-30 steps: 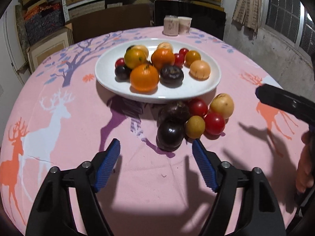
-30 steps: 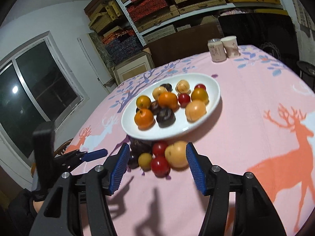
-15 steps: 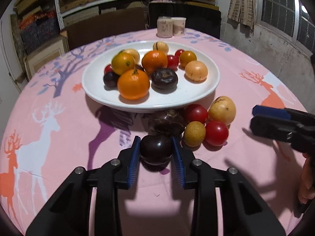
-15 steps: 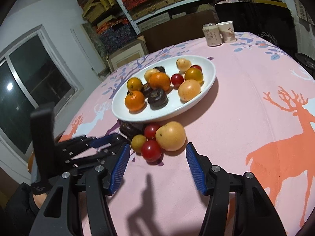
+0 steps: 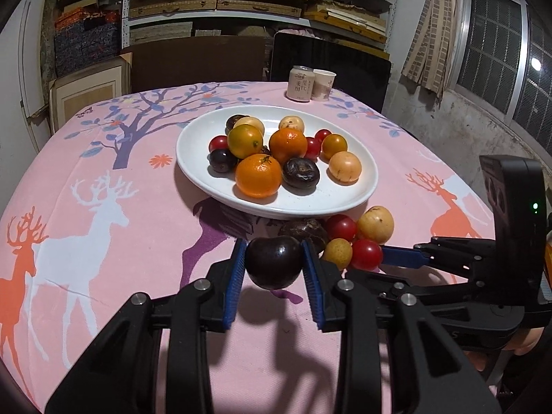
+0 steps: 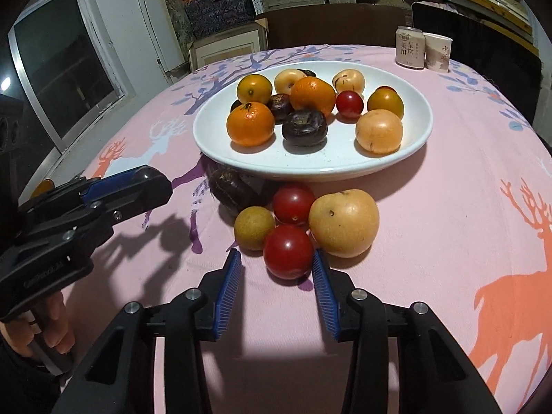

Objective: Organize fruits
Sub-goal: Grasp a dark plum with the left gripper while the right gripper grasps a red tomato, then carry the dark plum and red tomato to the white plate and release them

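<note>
Holding a dark plum [image 5: 272, 261] tight in the left gripper [image 5: 273, 269], lower centre, just above the tabletop [image 5: 103, 241]. Closing the right gripper [image 6: 276, 272] around a red tomato [image 6: 288, 251], pads not yet pressing. Next, probably carrying both onto the white plate [image 5: 193, 158].

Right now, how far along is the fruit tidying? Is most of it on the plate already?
Mostly done: about a dozen fruits sit on the white plate. In hand: the left gripper clamps a dark plum, and the right gripper's jaws have been closing around a red tomato, pads not yet pressing. Left: four more fruits on the tablecloth.
</note>
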